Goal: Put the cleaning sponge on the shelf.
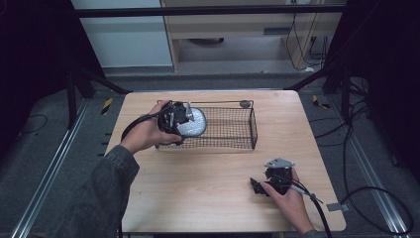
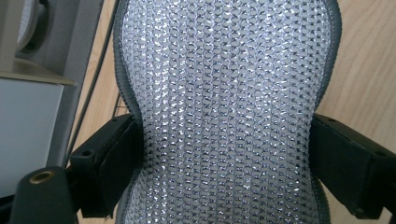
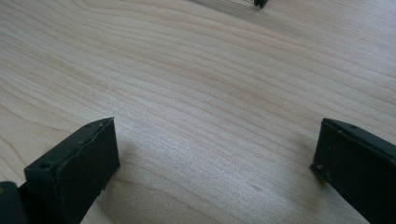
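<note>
A: Left claw [image 1: 184,119] is up at the left end of the black wire basket [image 1: 253,130], and it has a round silvery mesh pad [image 1: 194,123] clamped between its jaws.

B: You can see that from the left gripper view too. The pad [image 2: 224,112] runs right up the middle, shiny woven weave with a dark grey stitched rim, and both black jaws press into its sides where the edge pinches inward.

A: So the pad is held over the basket's left end, face tilted toward us. I can't tell if it touches the wire.

B: The hand [image 1: 148,133] wraps the gripper body, cable looping back over the wrist, dark sleeve coming in from the bottom left.

A: And the right claw [image 1: 257,186]?

B: Down at the near right part of the wooden bench [image 1: 198,188], well apart from the basket. The grey three-cornered plate sits on top of it, the other hand [image 1: 289,203] behind it.

A: Jaws spread wide there. In the right gripper view they stand far apart with only bare wood grain [image 3: 210,93] between them, nothing held.

B: There's a small grey round thing [image 1: 244,104] on the bench just beyond the basket's far rim. Too small to say what it is.
</note>
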The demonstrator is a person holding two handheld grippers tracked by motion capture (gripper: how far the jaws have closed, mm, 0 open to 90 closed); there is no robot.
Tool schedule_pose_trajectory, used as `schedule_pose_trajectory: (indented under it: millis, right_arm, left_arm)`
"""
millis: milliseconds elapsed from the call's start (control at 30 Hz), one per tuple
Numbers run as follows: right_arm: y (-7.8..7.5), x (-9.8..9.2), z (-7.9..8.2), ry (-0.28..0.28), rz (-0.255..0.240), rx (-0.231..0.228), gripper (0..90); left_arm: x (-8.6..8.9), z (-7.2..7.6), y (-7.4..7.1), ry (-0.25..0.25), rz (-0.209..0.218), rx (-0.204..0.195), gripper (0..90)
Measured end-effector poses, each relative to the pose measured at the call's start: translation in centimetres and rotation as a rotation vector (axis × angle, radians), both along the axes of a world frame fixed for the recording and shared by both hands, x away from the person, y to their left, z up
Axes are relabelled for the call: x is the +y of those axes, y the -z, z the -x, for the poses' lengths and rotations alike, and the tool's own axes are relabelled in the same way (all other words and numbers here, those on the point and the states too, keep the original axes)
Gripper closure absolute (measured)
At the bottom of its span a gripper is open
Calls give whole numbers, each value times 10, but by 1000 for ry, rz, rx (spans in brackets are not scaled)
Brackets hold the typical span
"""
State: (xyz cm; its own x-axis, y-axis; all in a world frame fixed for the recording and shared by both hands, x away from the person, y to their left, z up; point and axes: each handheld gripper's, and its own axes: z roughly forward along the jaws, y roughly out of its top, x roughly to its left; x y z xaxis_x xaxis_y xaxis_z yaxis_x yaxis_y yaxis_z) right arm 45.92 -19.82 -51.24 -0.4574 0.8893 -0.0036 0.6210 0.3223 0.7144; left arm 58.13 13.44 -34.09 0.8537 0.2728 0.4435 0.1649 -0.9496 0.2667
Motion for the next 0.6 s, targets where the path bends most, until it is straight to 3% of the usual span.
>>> schedule_pose_trajectory:
  millis: [333,600]
  right_arm:
    - [0,0,0,3,-1,1,4]
    - [0,0,0,4,-1,3,4]
  left_arm:
    - [2,-11,-5,-6,11,-14,128]
    - [5,-21,0,-9,18,-20,133]
